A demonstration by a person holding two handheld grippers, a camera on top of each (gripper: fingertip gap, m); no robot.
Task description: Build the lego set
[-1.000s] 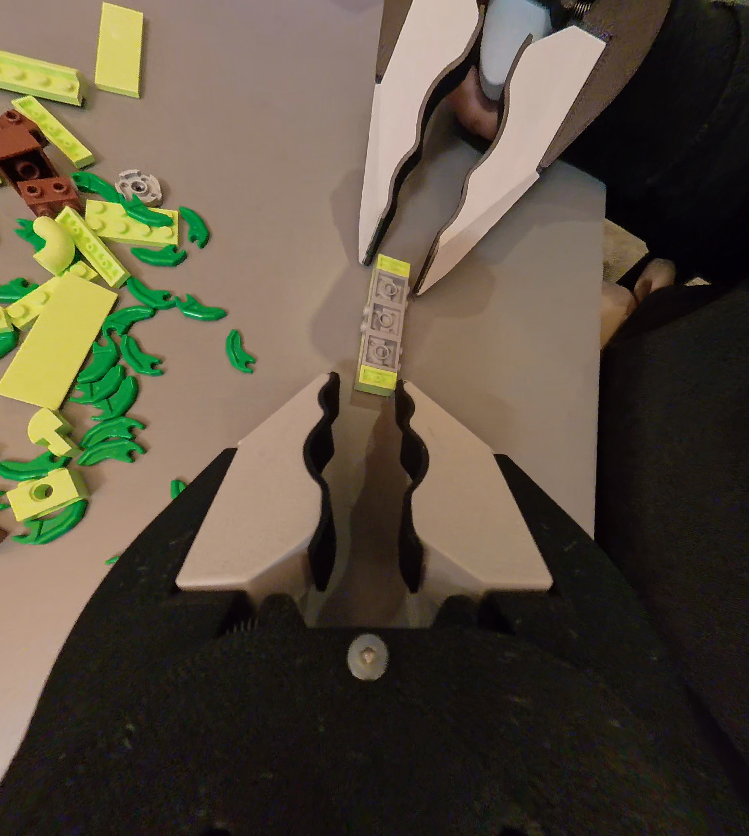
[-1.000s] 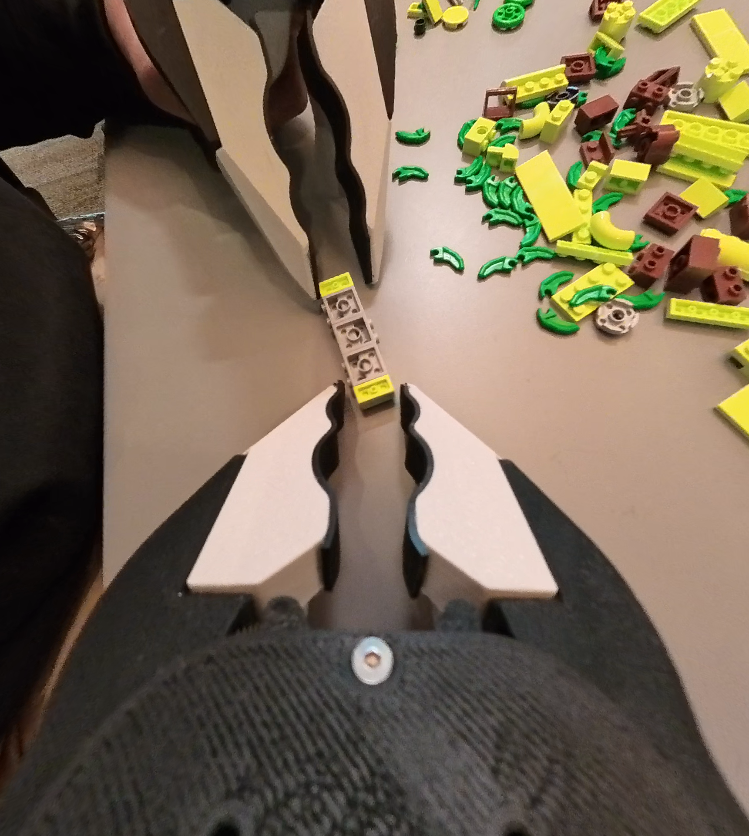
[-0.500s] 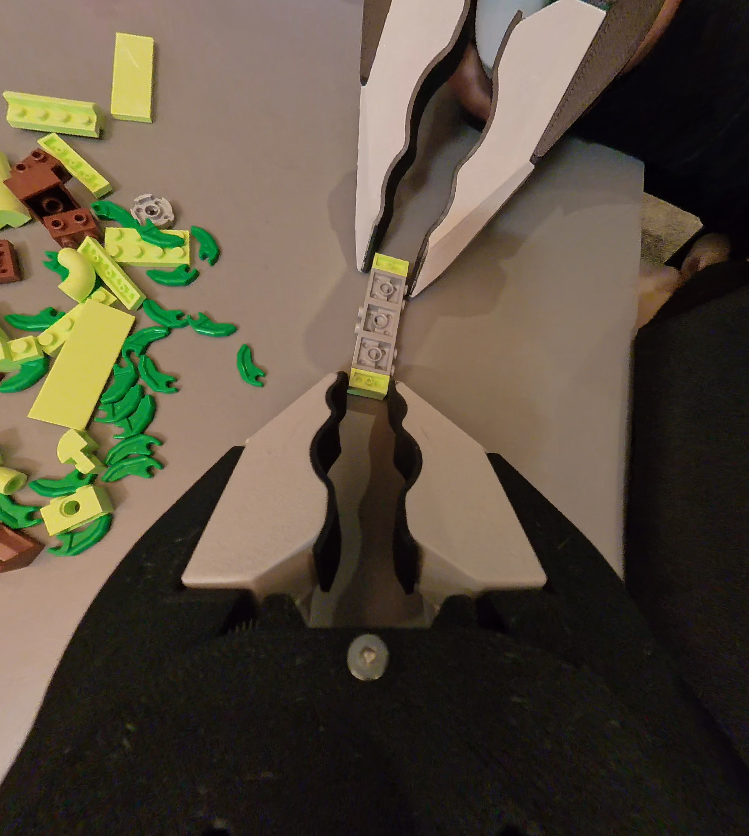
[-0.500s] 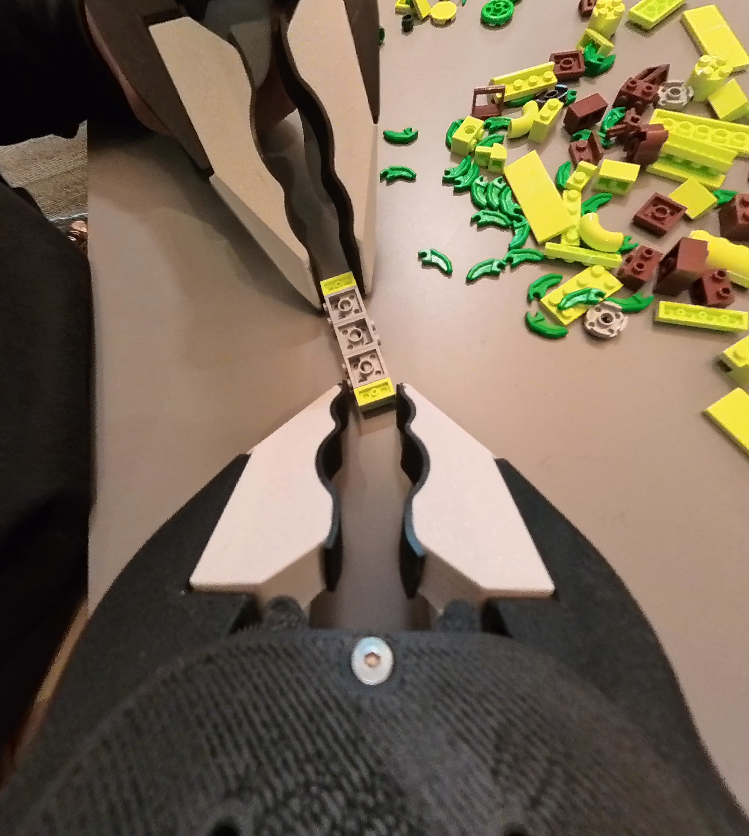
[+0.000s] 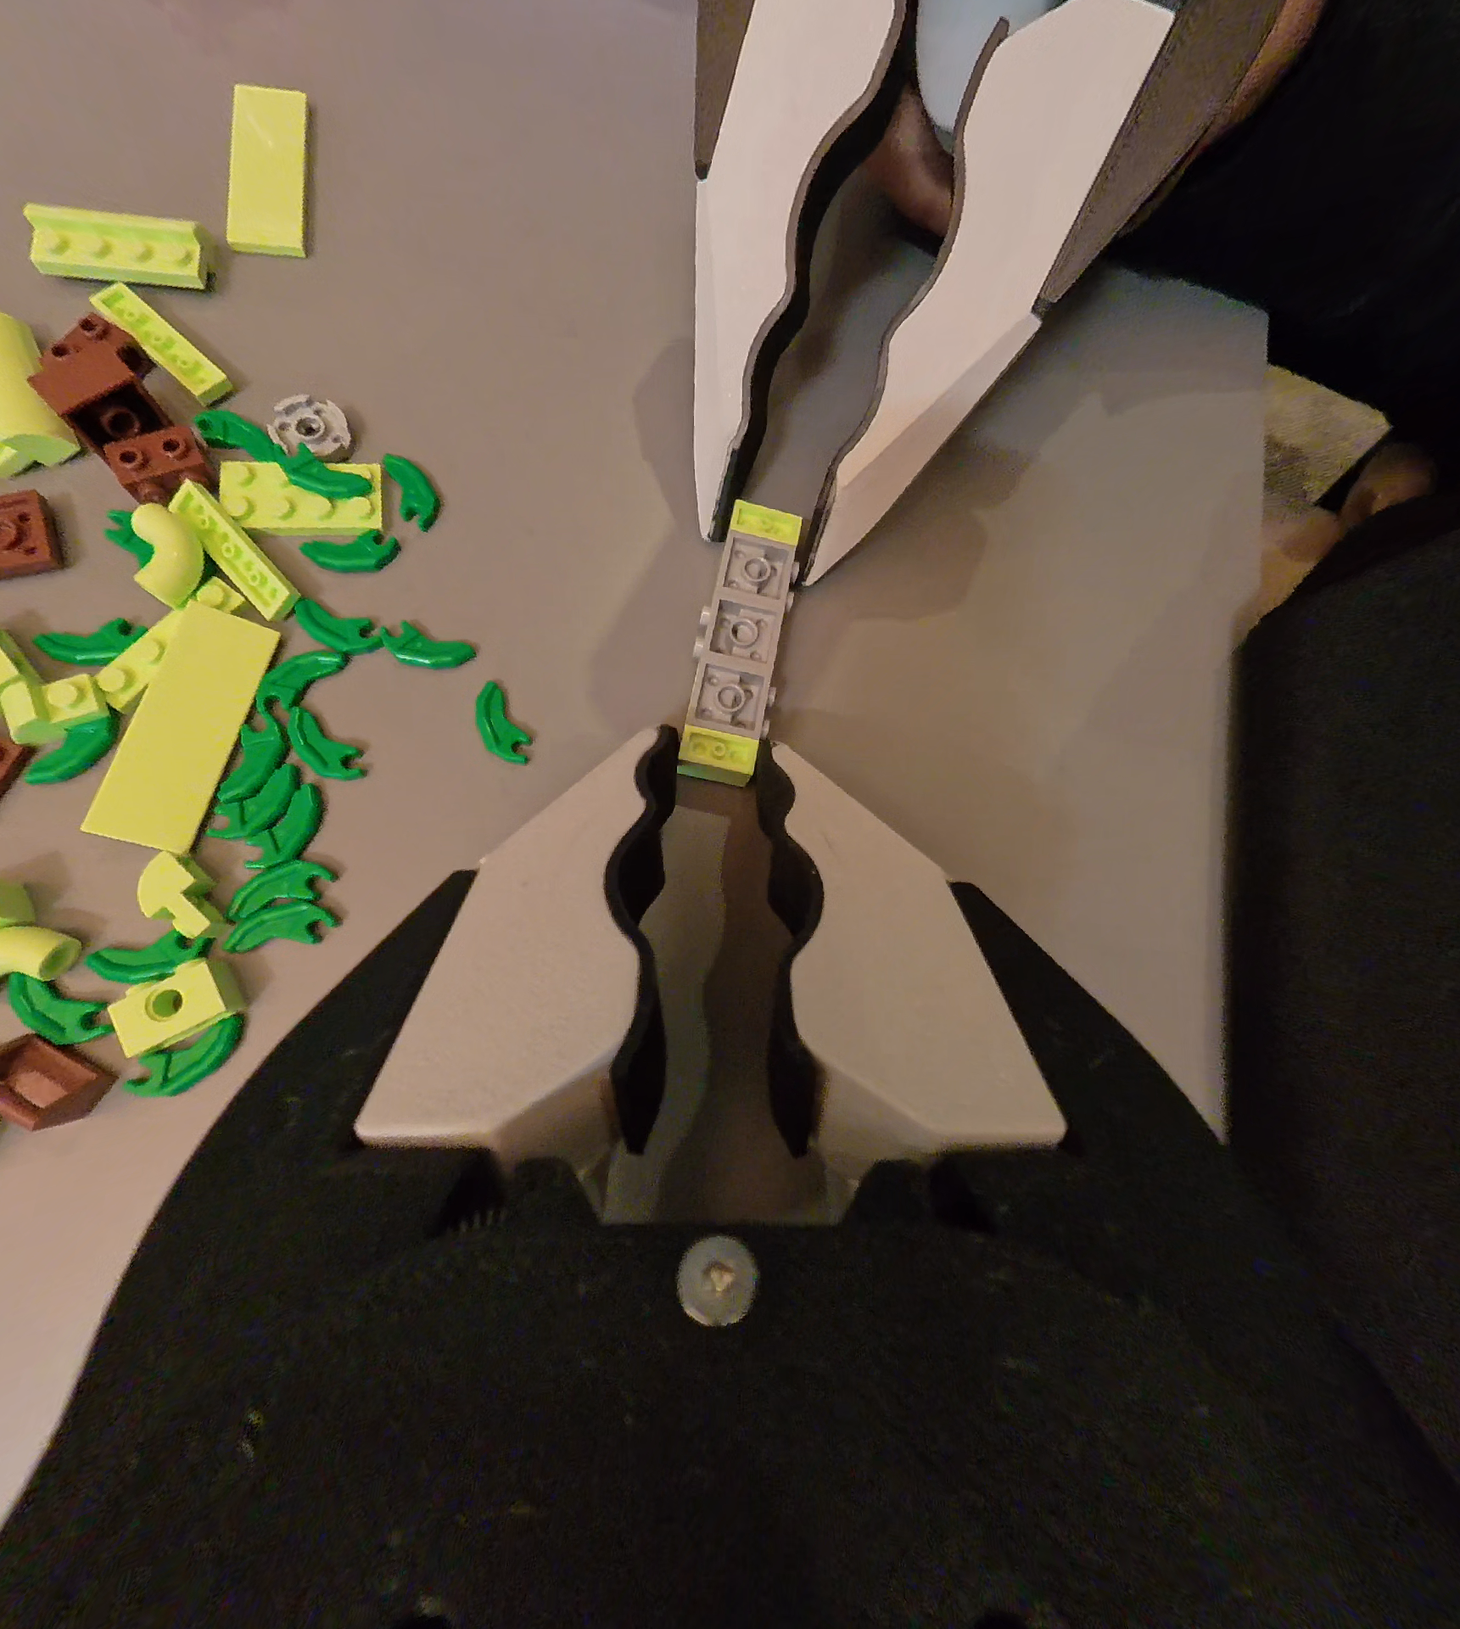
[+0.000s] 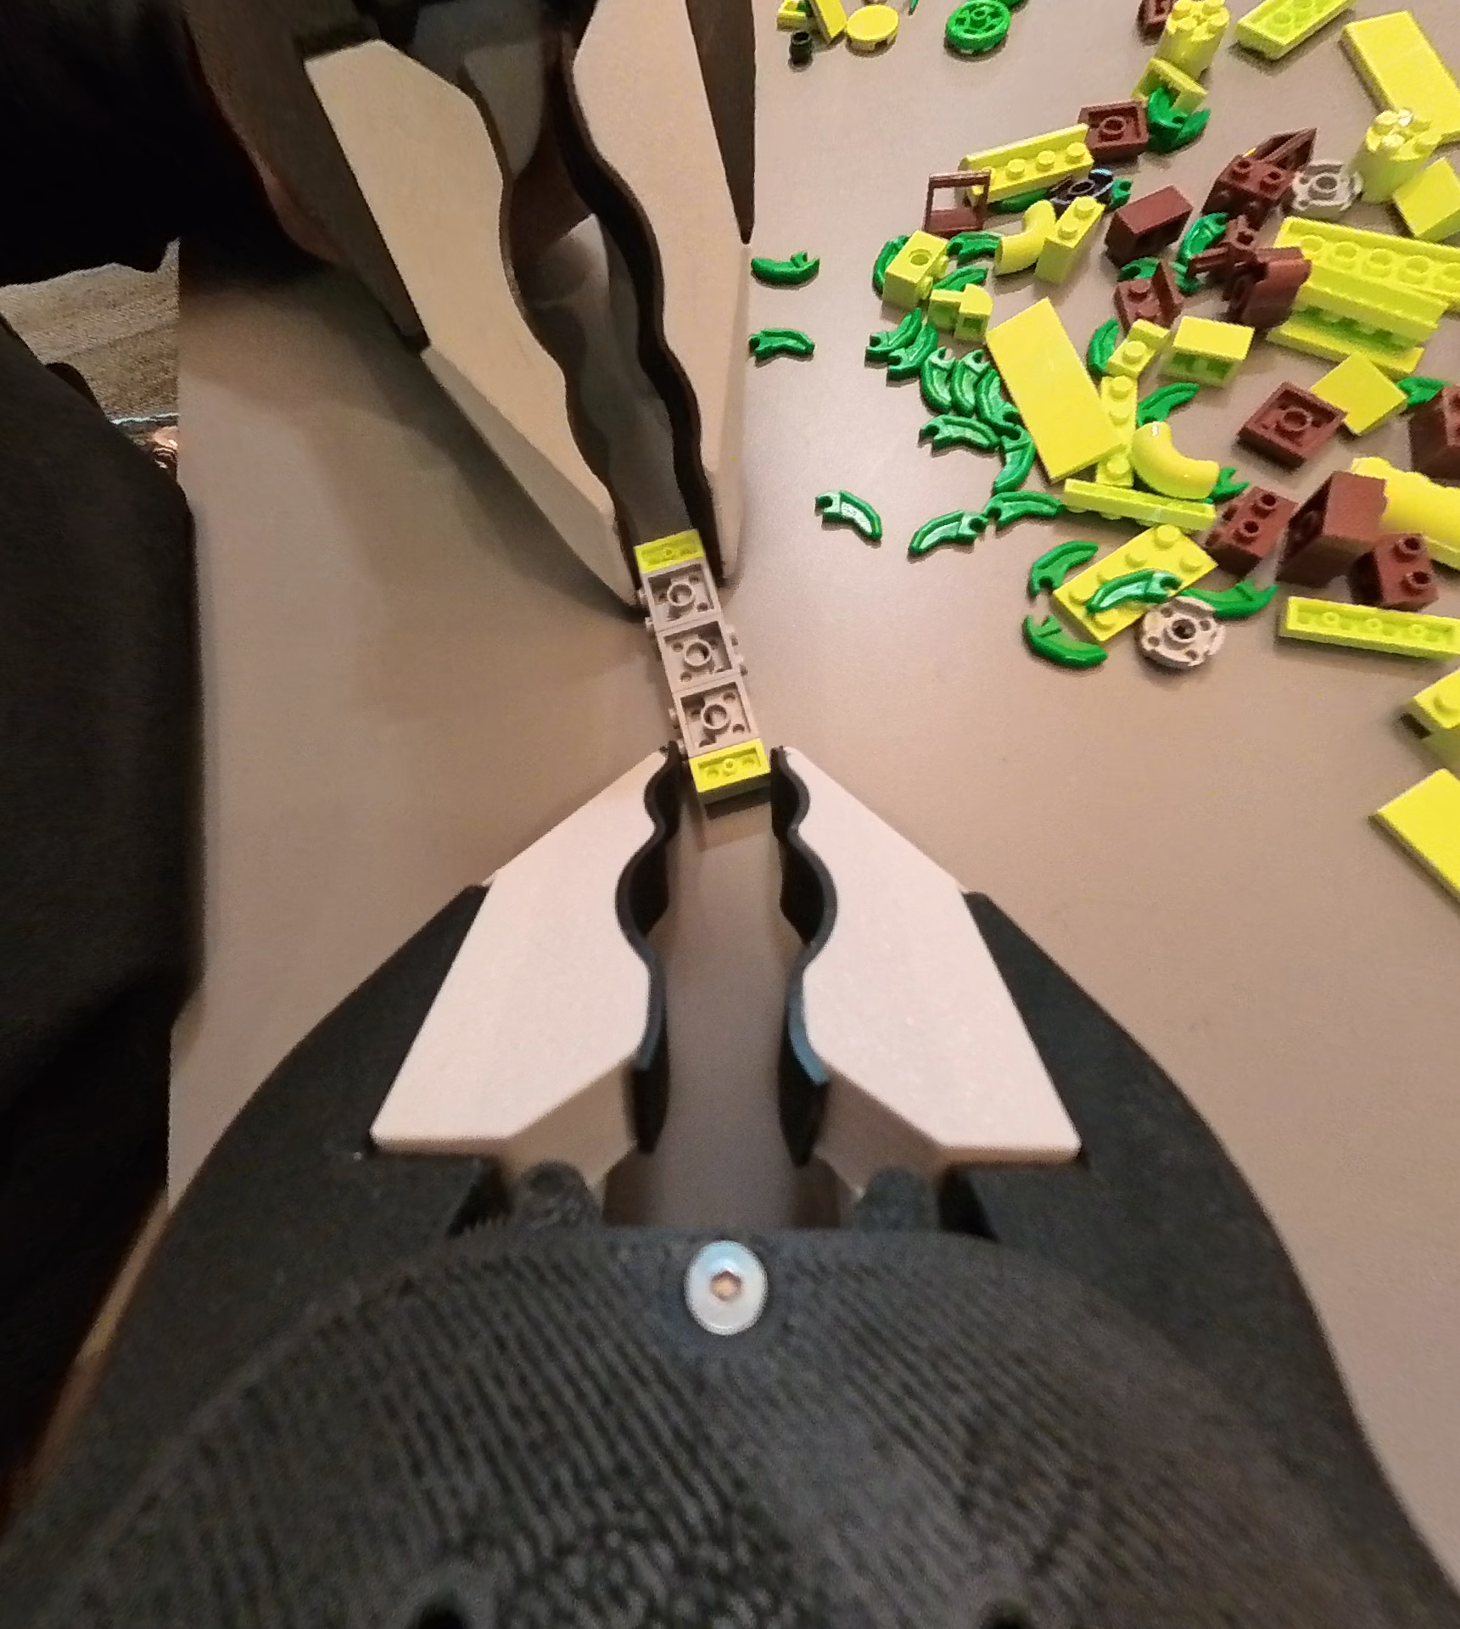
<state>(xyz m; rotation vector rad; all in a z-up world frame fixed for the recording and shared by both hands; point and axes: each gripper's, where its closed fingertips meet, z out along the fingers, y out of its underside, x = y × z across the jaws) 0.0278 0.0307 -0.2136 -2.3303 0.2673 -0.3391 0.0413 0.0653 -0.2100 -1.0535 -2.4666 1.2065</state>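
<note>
The lego strip, three grey studded blocks in a row with a lime-yellow plate at each end, lay on the grey table between the two grippers, which faced each other along its length. In the left wrist view the left gripper had its fingertips on either side of the near lime end, jaws narrowed to the width of the piece and seemingly touching it, though whether they truly pinched it could not be told. Beyond the strip the right gripper came in from the far side, its tips bracketing the other lime end in the same way. The right wrist view showed the mirror of this: the right gripper flanked its near lime plate with a thin gap visible on one side, the strip ran away from it, and the left gripper stood over the far end. Off to the side, well apart from the strip, loose pieces were scattered across the table: green leaf shapes, lime plates and curved bricks, brown blocks and a small grey round piece. A dark sleeve bordered the table edge.
</note>
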